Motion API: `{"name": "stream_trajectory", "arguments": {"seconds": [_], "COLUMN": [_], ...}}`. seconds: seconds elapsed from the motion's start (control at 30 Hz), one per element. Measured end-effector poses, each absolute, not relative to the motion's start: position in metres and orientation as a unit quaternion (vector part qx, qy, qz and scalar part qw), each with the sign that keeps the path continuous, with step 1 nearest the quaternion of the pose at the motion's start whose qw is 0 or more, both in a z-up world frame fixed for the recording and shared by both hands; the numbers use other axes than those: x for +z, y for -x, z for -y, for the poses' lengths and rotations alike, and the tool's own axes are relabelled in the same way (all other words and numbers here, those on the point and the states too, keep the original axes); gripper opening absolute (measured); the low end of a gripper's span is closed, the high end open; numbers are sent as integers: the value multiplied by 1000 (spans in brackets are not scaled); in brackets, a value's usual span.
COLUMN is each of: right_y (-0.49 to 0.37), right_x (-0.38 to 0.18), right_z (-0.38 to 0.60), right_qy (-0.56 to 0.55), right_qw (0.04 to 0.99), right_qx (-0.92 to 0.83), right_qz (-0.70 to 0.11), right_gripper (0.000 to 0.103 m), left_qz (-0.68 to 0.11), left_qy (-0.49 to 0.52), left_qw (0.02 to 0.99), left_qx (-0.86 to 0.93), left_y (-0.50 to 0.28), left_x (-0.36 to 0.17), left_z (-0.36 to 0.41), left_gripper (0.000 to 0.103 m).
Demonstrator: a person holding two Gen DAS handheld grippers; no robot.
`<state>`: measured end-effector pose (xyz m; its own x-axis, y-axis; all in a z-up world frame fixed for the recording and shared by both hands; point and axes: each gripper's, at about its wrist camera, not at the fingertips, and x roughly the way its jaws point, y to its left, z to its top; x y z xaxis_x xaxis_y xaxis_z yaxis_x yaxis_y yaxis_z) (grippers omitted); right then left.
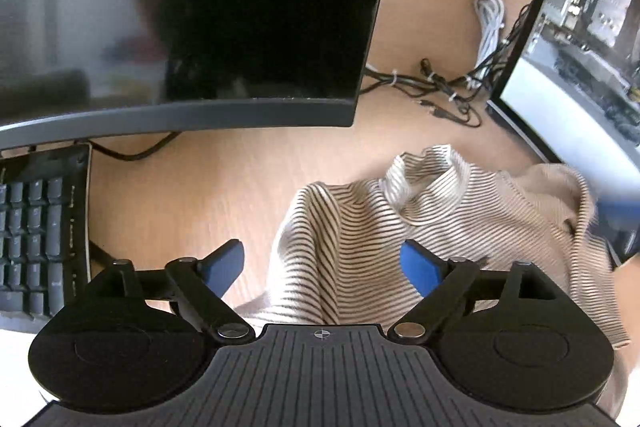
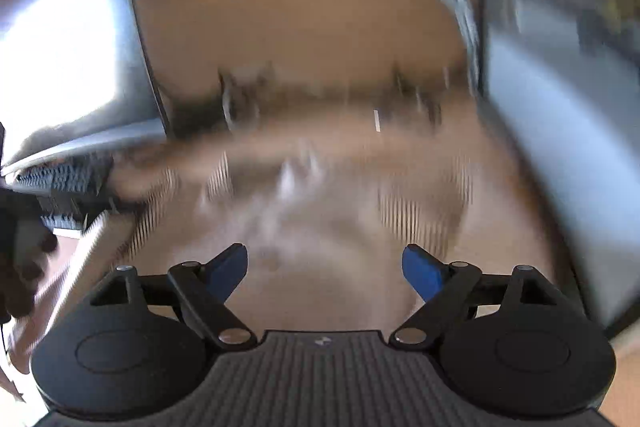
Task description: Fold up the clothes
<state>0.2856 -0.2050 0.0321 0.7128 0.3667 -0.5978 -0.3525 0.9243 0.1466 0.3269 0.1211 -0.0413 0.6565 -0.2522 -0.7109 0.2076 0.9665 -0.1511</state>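
The left hand-held gripper (image 1: 323,265) has its blue-padded fingers (image 1: 422,267) spread wide apart, holding nothing; it hangs above the near edge of the striped top (image 1: 420,227), and contact cannot be judged. The right hand-held gripper (image 2: 325,269) is likewise wide apart and empty, over a badly blurred patch of the same striped cloth (image 2: 412,215).

Left of the striped top lies a stretch of bare wooden desk (image 1: 192,195), bounded further left by a dark keyboard (image 1: 36,231). Behind the top stands a dark monitor (image 1: 192,7); a second, lit monitor (image 1: 580,27) stands to its right, with a tangle of black and white cables (image 1: 452,87) between the two.

The striped top is cream with thin dark stripes, crumpled in loose folds, its ribbed collar (image 1: 424,171) raised toward the monitors and a plain beige part (image 1: 556,187) bunched to the right.
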Motion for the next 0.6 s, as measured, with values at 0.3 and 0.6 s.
{"name": "stream_trajectory", "arguments": {"seconds": [0.3,0.6], "right_y": [-360,-409], "right_x": [15,-36], "right_z": [194,174], "right_qy": [43,85], "right_qw": [919,894], "right_qx": [190,206], "right_qz": [-343,-389], "right_gripper": [78,84], "left_qz": [-417,-427], "left_qy": [4,24], "left_qw": [905,899], "left_qx": [-82,-90], "left_y": [-345,-342], "left_x": [-61,-66], "left_z": [-123,-127], "left_gripper": [73,32]}}
